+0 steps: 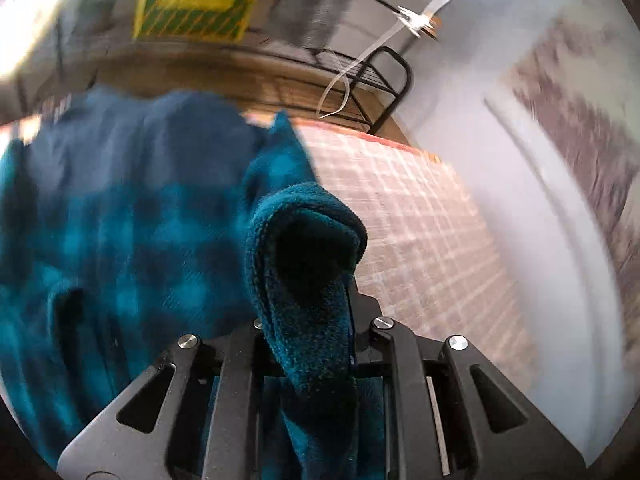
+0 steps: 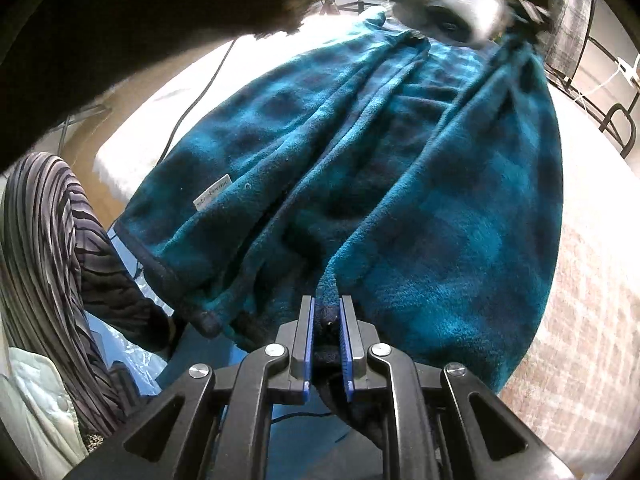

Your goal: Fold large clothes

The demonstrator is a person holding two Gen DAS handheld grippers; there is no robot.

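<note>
A teal and dark blue checked fleece garment (image 1: 120, 208) (image 2: 400, 200) hangs stretched between my two grippers above a bed with a pale checked cover (image 1: 420, 216) (image 2: 580, 300). In the left wrist view a thick fold of the fleece (image 1: 308, 240) wraps over my left gripper (image 1: 308, 280) and hides its fingertips; the jaws stand close together on it. That left gripper (image 2: 524, 12) shows blurred at the garment's far corner in the right wrist view. My right gripper (image 2: 328, 320) is shut on the dark hem, with the blue pads (image 2: 308, 340) pressing the cloth. A white label (image 2: 212, 197) shows near the left edge.
A person's leg in striped trousers (image 2: 48, 240) stands at the left, and a dark sleeve (image 2: 120, 20) crosses the top. A black metal frame (image 1: 384, 76) (image 2: 616, 120) stands beyond the bed. A yellow and green box (image 1: 196, 0) lies on the wooden floor.
</note>
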